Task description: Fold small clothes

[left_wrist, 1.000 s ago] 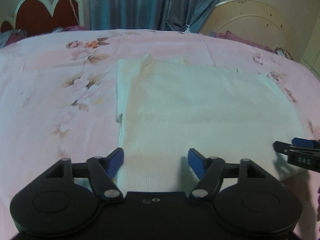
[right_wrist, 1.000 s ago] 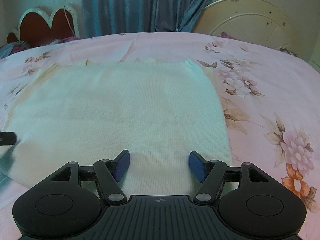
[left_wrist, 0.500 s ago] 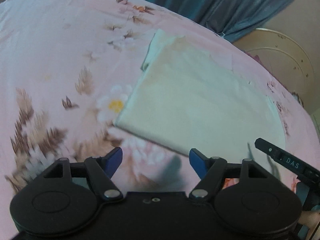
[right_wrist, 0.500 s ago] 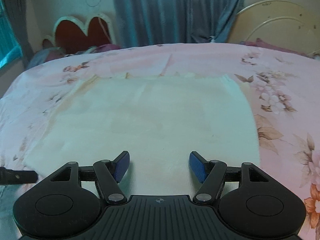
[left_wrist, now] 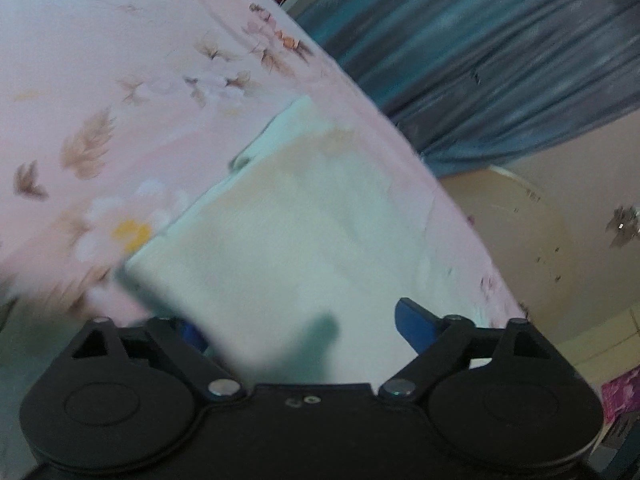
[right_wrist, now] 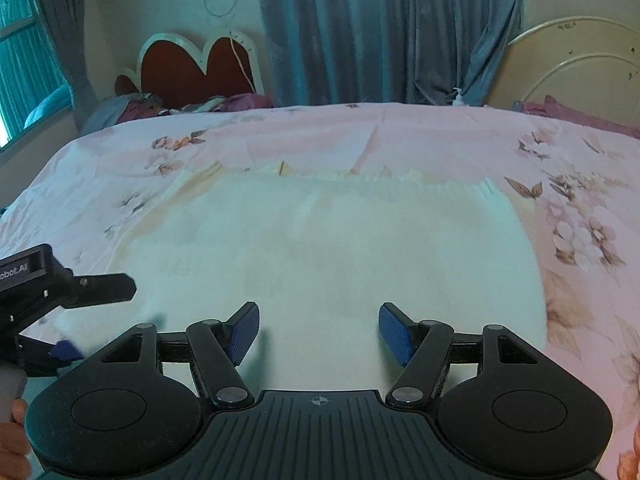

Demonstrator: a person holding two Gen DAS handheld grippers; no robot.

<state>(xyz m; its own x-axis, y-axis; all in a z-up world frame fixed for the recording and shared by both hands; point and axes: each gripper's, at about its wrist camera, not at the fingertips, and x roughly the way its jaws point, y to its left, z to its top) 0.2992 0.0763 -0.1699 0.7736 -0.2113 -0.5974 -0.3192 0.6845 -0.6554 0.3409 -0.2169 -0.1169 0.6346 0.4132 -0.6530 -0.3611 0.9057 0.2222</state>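
A cream knitted garment lies flat on the pink flowered bedsheet. In the tilted, blurred left wrist view the garment has its near left corner between my open left gripper's blue fingers; the cloth covers part of the left finger. In the right wrist view the left gripper sits at the garment's near left corner, jaws apart around the edge. My right gripper is open and empty above the garment's near edge.
A red heart-shaped headboard and blue curtains stand behind the bed. A round cream headboard leans at the back right. Loose clothes lie at the bed's far edge.
My left gripper has swung to the garment's near left corner and tilted, the corner now between its fingers. My right gripper has lifted and pulled back a little, staying open.
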